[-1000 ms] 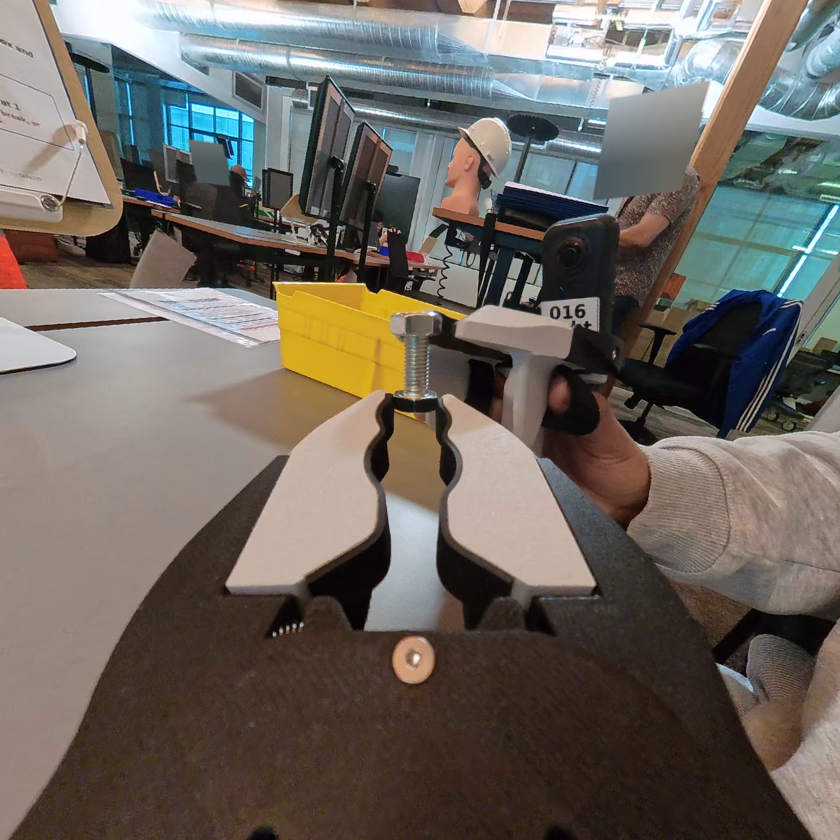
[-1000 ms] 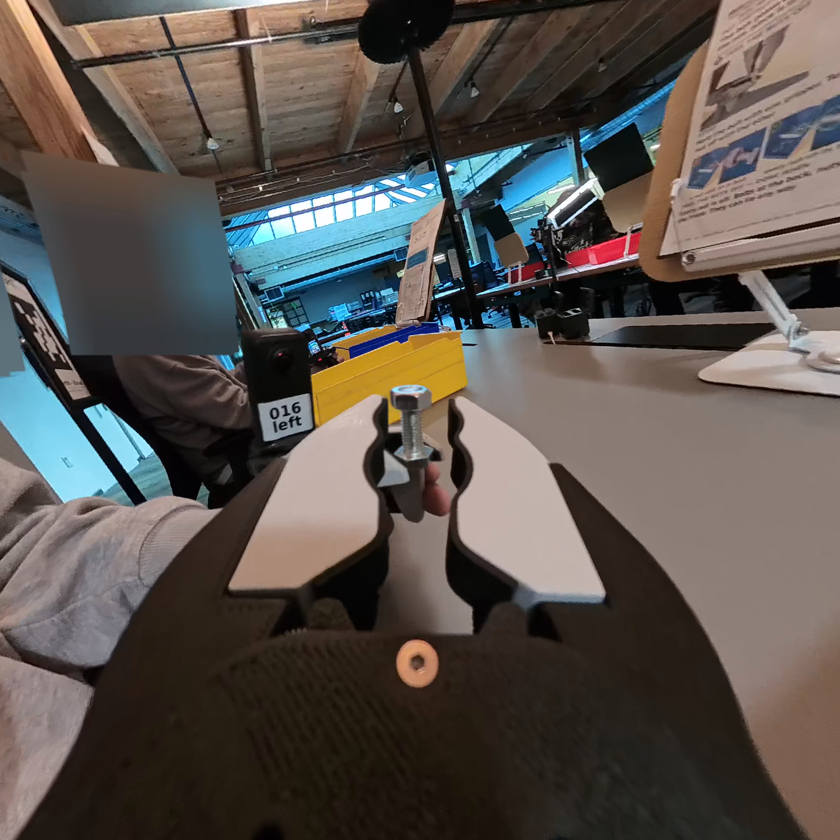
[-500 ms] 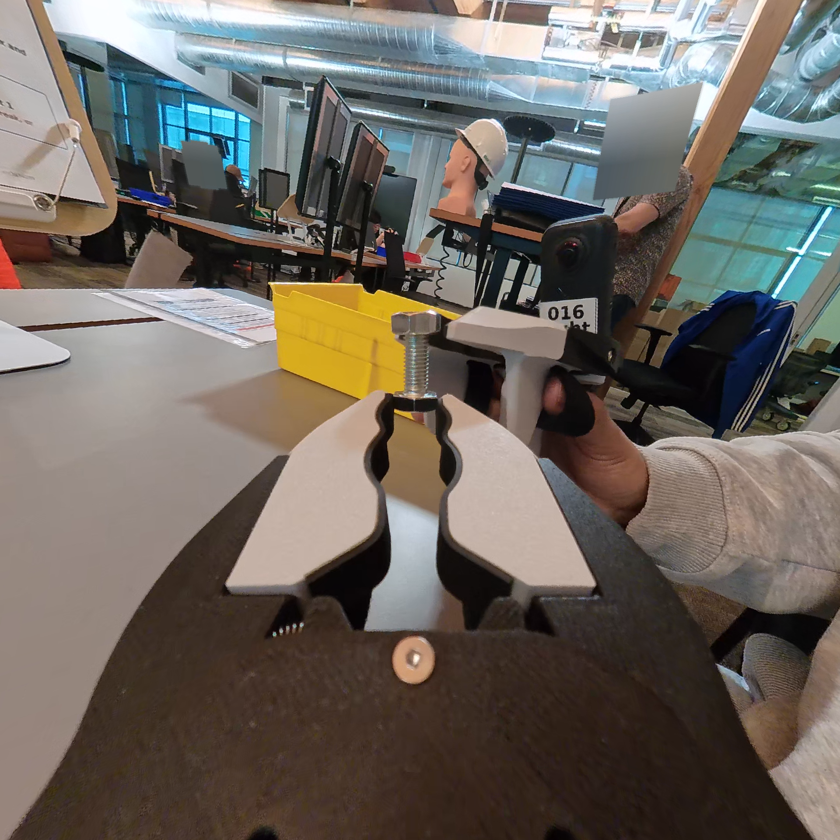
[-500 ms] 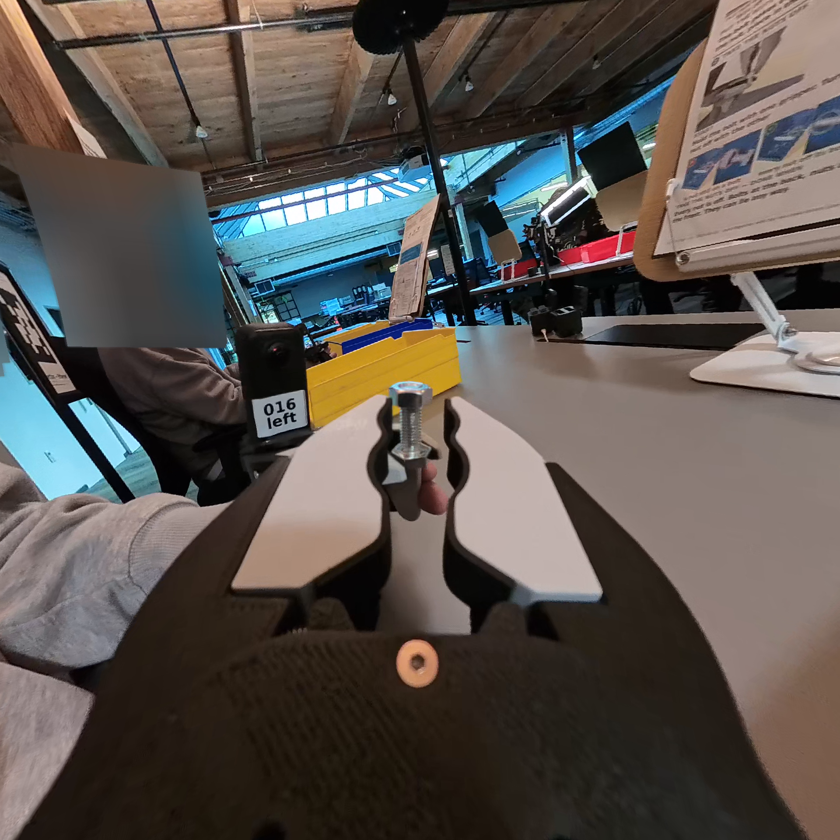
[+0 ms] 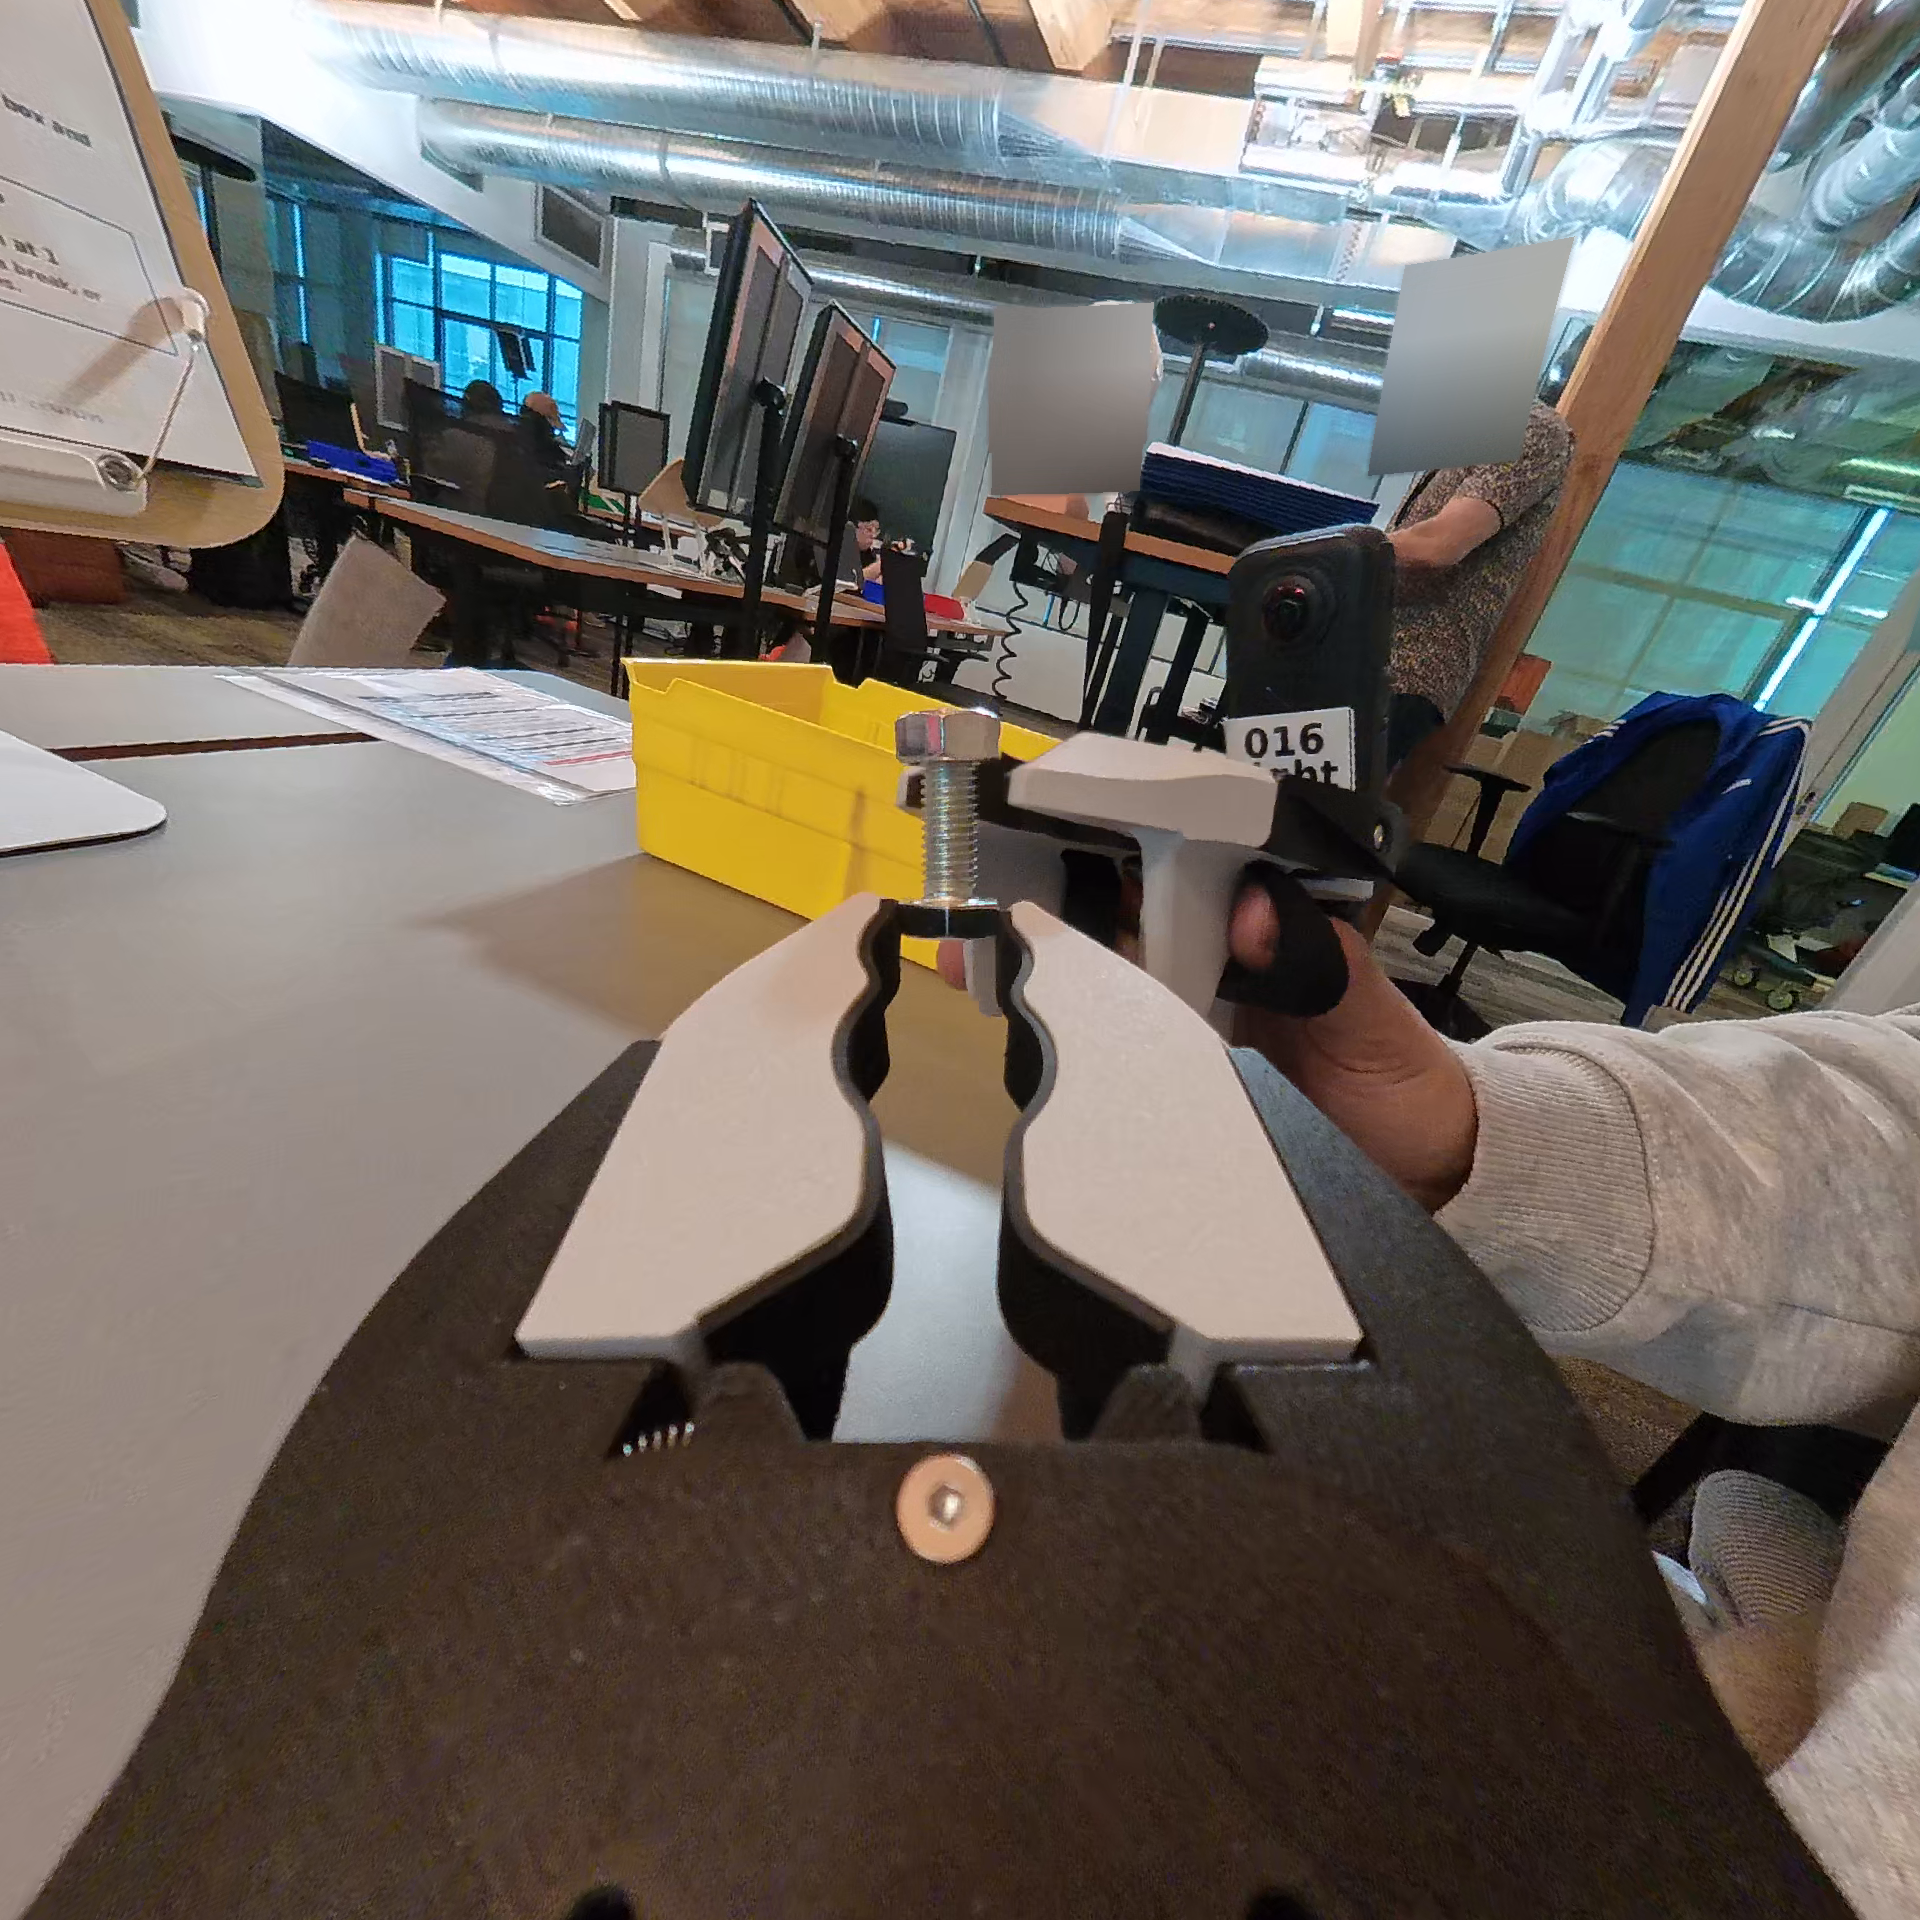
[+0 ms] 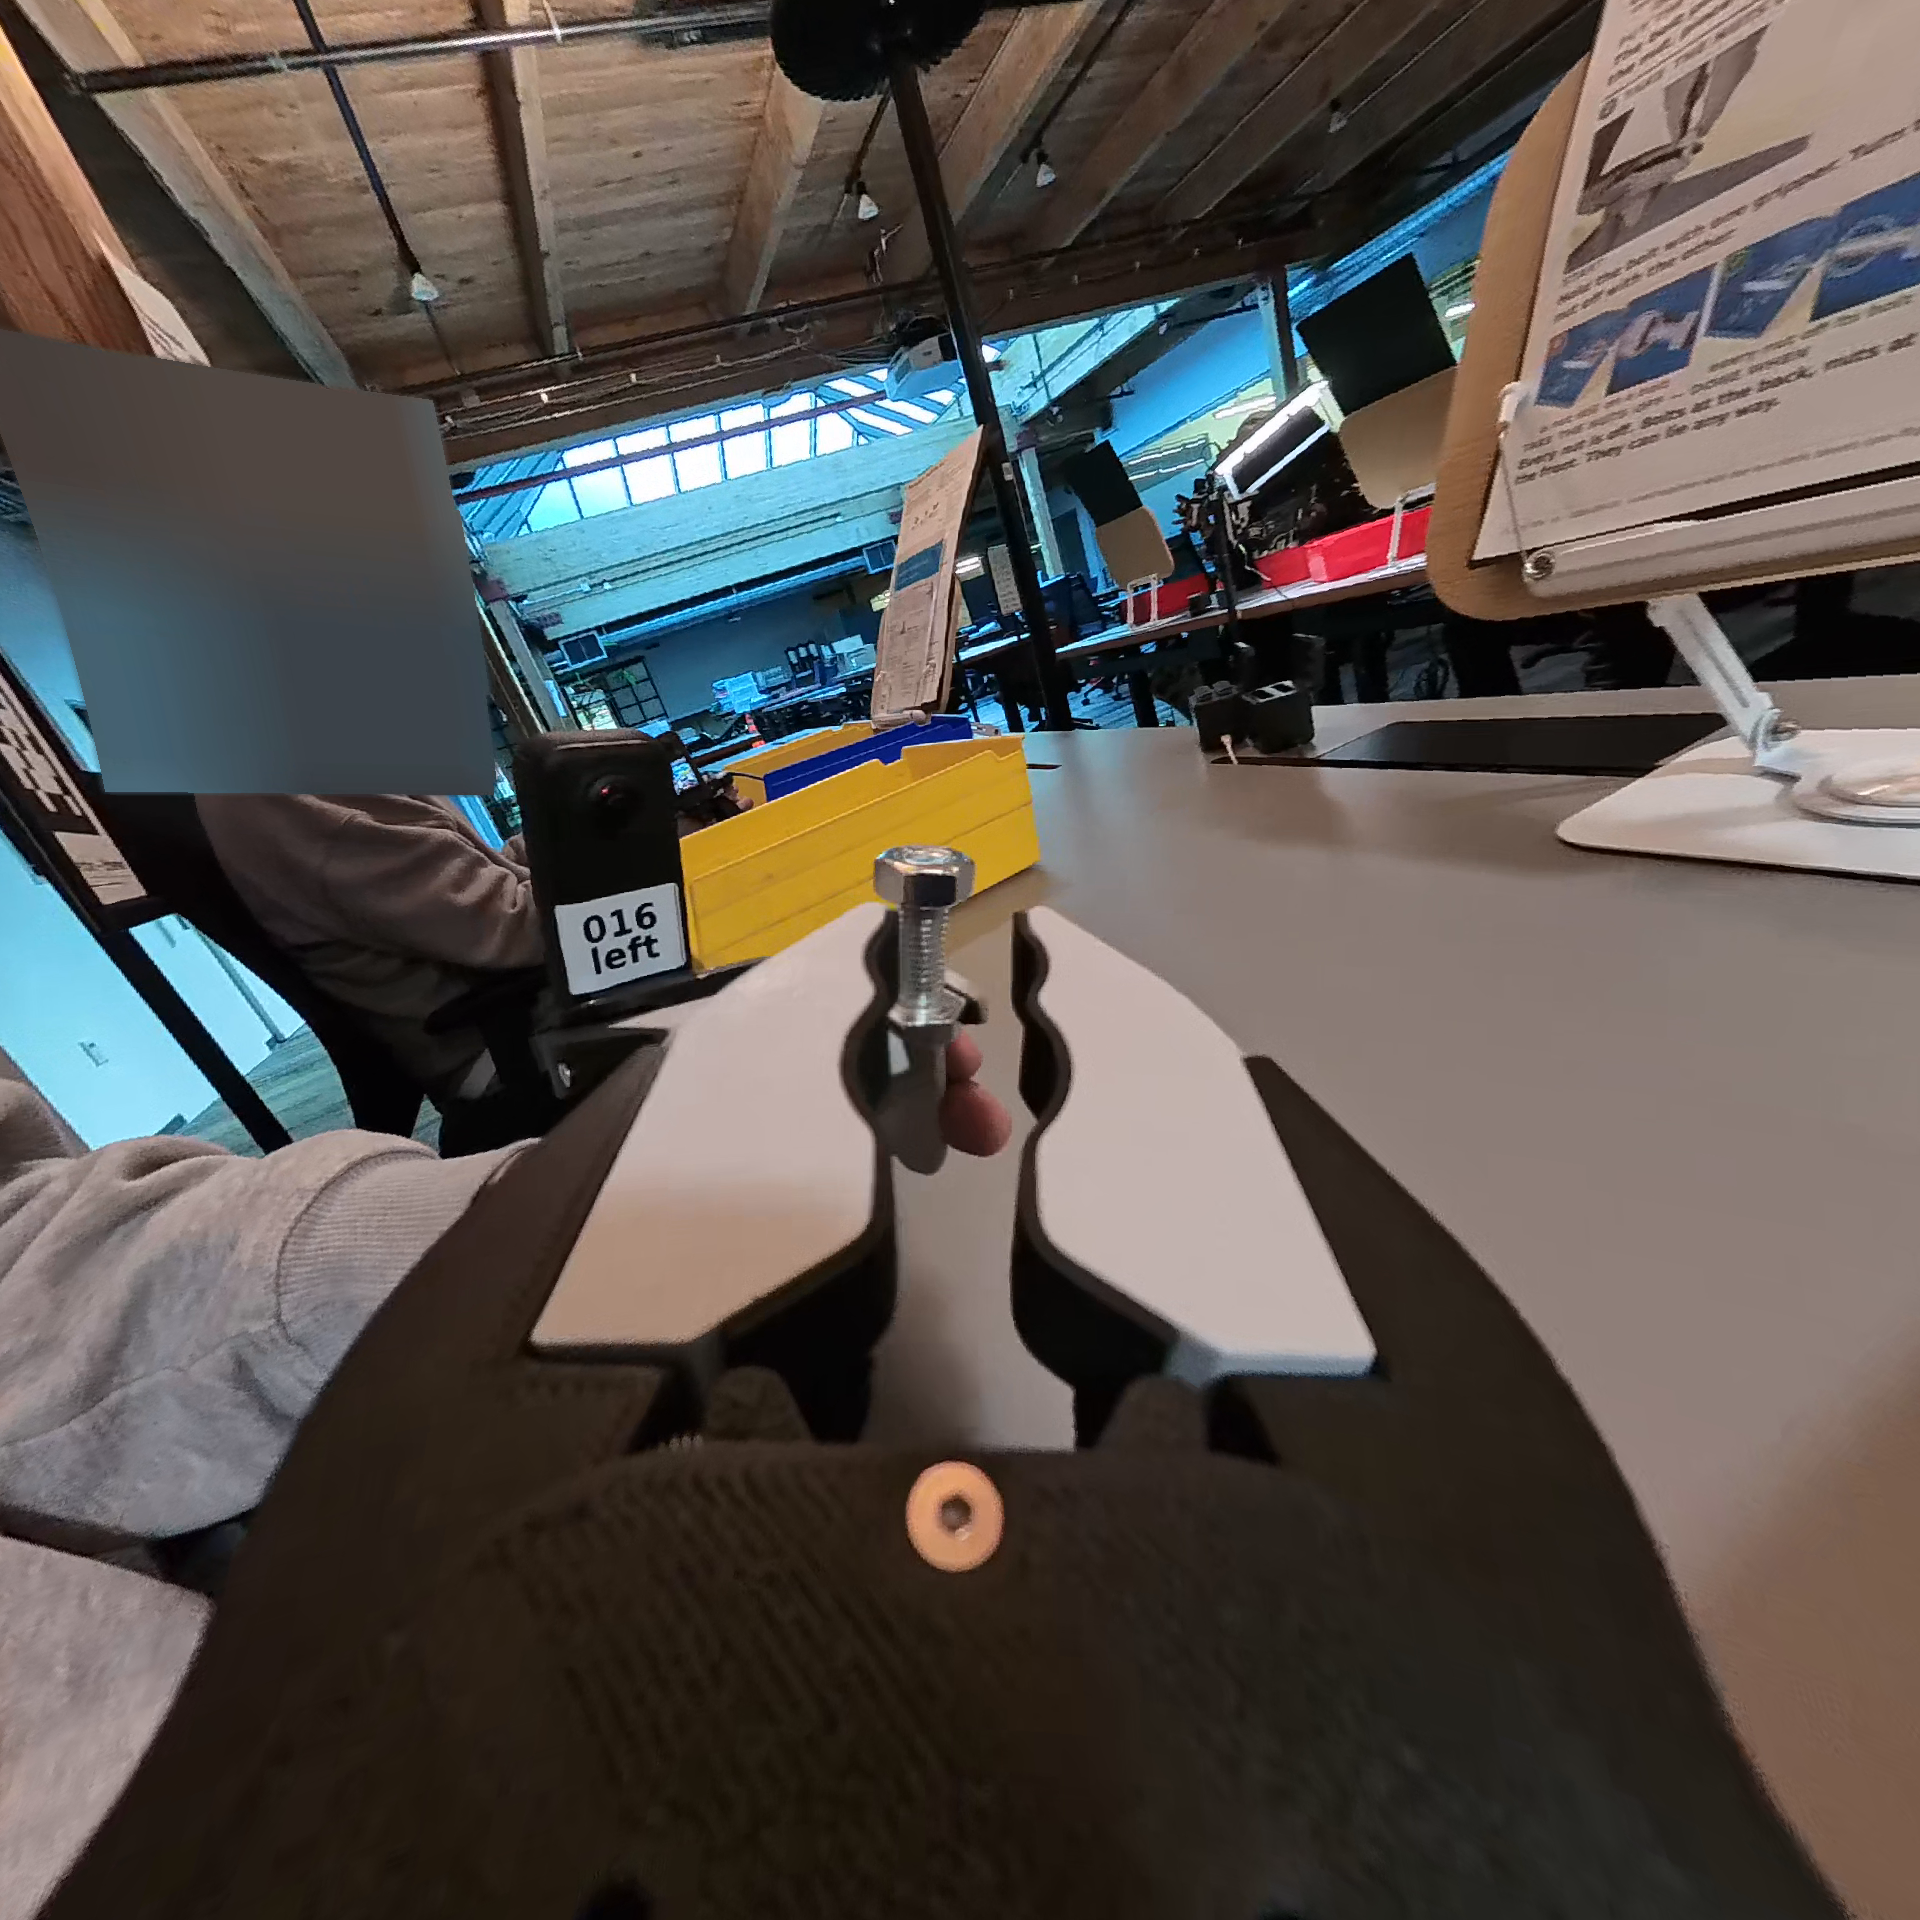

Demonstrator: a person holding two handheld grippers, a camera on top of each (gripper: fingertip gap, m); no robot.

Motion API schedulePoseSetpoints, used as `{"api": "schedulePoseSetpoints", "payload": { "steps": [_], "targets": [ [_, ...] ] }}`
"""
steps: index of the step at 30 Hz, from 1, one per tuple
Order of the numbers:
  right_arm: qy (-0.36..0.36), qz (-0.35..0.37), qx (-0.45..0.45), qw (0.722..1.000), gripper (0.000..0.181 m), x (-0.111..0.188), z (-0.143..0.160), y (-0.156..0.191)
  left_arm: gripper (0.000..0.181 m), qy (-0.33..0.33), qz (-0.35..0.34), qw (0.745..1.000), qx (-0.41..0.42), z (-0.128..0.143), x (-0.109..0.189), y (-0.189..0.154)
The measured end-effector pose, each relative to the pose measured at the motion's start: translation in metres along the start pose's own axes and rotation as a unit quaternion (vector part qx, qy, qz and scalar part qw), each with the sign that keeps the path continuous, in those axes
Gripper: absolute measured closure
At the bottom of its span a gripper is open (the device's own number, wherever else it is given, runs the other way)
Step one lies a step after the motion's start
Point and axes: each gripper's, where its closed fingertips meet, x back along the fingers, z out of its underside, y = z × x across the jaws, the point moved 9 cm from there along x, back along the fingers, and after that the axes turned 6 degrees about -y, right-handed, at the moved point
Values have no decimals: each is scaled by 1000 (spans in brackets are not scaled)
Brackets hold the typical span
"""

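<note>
A: Left claw [image 5: 943,920]?

B: Mine's nearly closed at the tips, pinching the nut [image 5: 943,921] at the bottom of a silver hex bolt [image 5: 945,821]. The bolt stands upright, head on top, threads bare between the head and the nut. It's held up off the grey tabletop [image 5: 260,987].

A: And the right claw [image 6: 940,961]?

B: Narrow gap, tips either side of the bolt's shank [image 6: 918,961], just above the nut [image 6: 928,1013]. In my left view the right claw [image 5: 977,800] comes in from the side, up near the head. Whether its tips actually press the threads, I can't tell; the right tip looks slightly off it.

A: Anything else touching it?

B: No. In the right view, fingertips [image 6: 961,1112] of my left hand show under the nut, on the left claw's handle.

A: Surroundings?

B: Yellow bin [image 5: 769,790] on the tabletop right behind the bolt, near but apart. A printed sheet [image 5: 457,717] lies flat left of it. White stand base [image 6: 1745,810] with a clipboard off on the right side. A blue bin [image 6: 862,753] sits inside or behind the yellow bin [image 6: 873,842]; can't tell which.
</note>
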Motion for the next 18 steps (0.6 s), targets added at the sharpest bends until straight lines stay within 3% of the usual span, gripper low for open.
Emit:
{"api": "schedulePoseSetpoints", "payload": {
  "steps": [9, 18],
  "targets": [
    [24, -14, 0, 1000, 168, -4, 5, 3, 164, 9, 5, 1000, -1, 2, -1, -1],
    [41, -6, 62, 997, 172, -5, 5, 10, 164, 19, 1, 1000, -18, 3, -2, -2]
  ]
}}
